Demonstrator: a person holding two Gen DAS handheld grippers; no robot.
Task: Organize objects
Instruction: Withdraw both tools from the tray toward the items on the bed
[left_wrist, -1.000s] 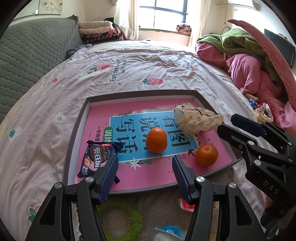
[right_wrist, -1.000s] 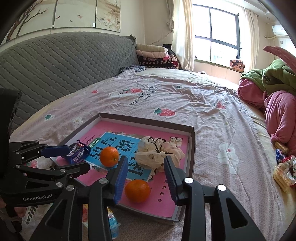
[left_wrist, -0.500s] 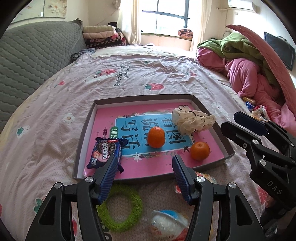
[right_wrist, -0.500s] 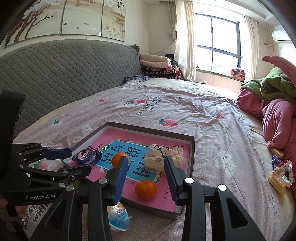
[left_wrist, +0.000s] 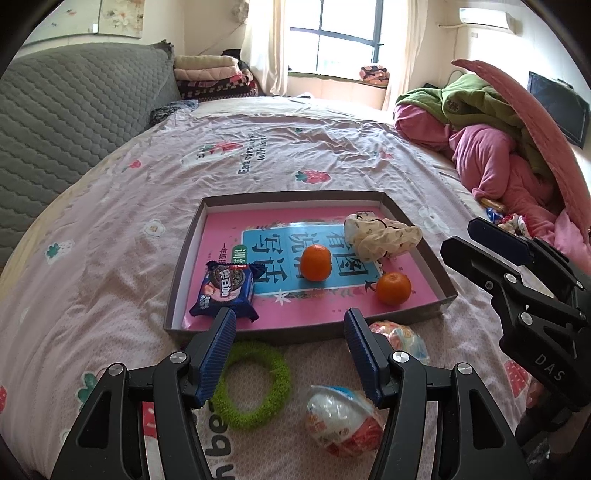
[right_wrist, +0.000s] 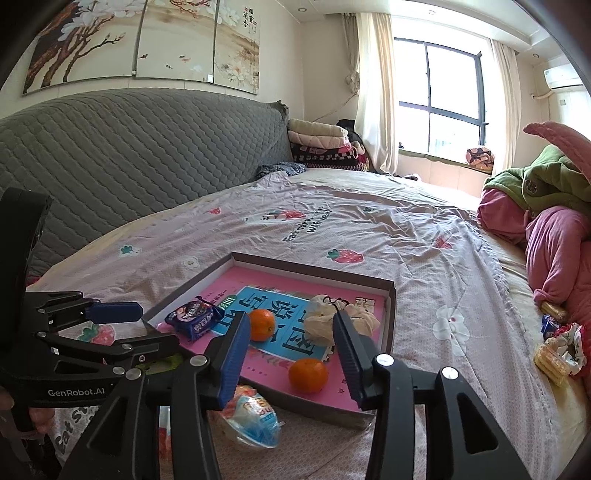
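A shallow grey box tray with a pink and blue printed floor lies on the bed. In it are a blue cookie packet, two oranges and a cream scrunchie. In front of the tray lie a green fuzzy ring and two wrapped snacks. My left gripper hangs open and empty above the ring. My right gripper is empty, its jaws opening, over the tray's near edge; the nearer orange shows between its fingers but lower down.
A flowered pink sheet covers the bed, with a grey quilted headboard on the left. Pink and green bedding is heaped at the right. A floral scrunchie and snack packets lie by that heap. Folded blankets are stacked by the window.
Both grippers have drawn back and risen from the tray, so the ring and wrapped snacks have come into view. The right gripper's jaws stand wider apart. The tray's contents have not moved.
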